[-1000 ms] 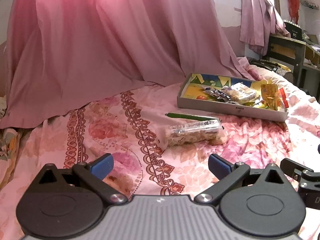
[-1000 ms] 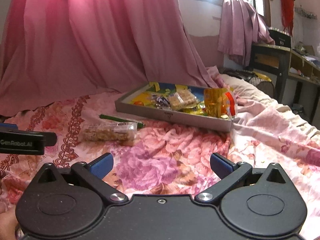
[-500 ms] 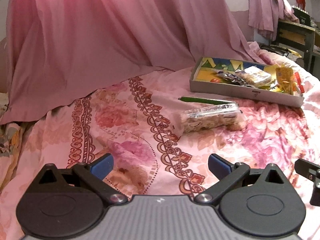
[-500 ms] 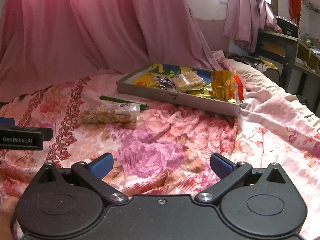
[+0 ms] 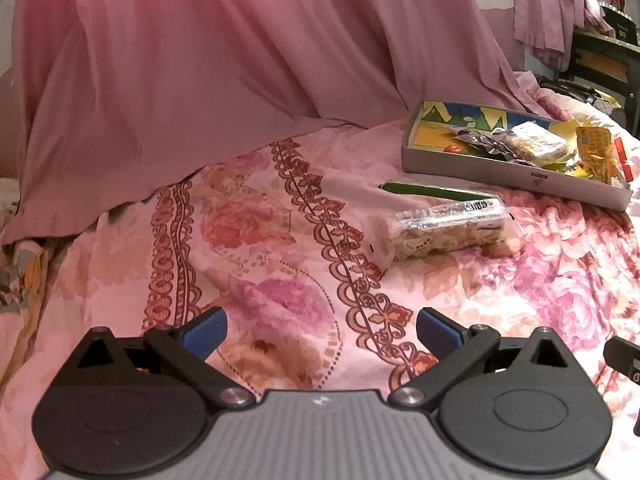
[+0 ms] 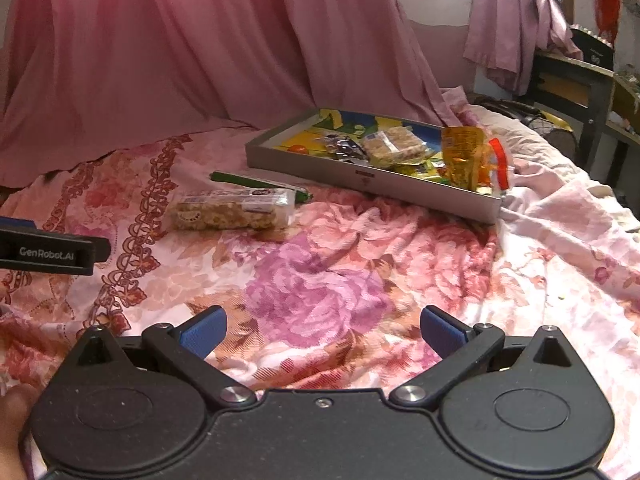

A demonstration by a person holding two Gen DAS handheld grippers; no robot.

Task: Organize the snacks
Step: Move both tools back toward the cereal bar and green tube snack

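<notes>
A clear-wrapped nut bar (image 5: 444, 228) (image 6: 232, 210) lies on the flowered bedspread, with a thin green stick pack (image 5: 432, 191) (image 6: 256, 181) just behind it. Further back sits a grey tray (image 5: 500, 170) (image 6: 360, 178) with several snack packs in it, among them a nut bar (image 6: 394, 146) and a yellow pouch (image 6: 468, 160). My left gripper (image 5: 322, 332) is open and empty, well short of the bar. My right gripper (image 6: 323, 332) is open and empty too, over the spread in front of the tray. The left gripper's finger (image 6: 52, 252) shows at the right view's left edge.
A pink curtain (image 5: 220, 60) drapes down onto the bed behind the snacks. A dark desk (image 6: 576, 92) with hanging clothes stands at the far right. A hand (image 6: 12, 432) shows at the lower left of the right wrist view.
Both grippers have tilted down and drifted closer to the bedspread; the bar and tray now sit higher and further right in the left view. Nothing was picked up.
</notes>
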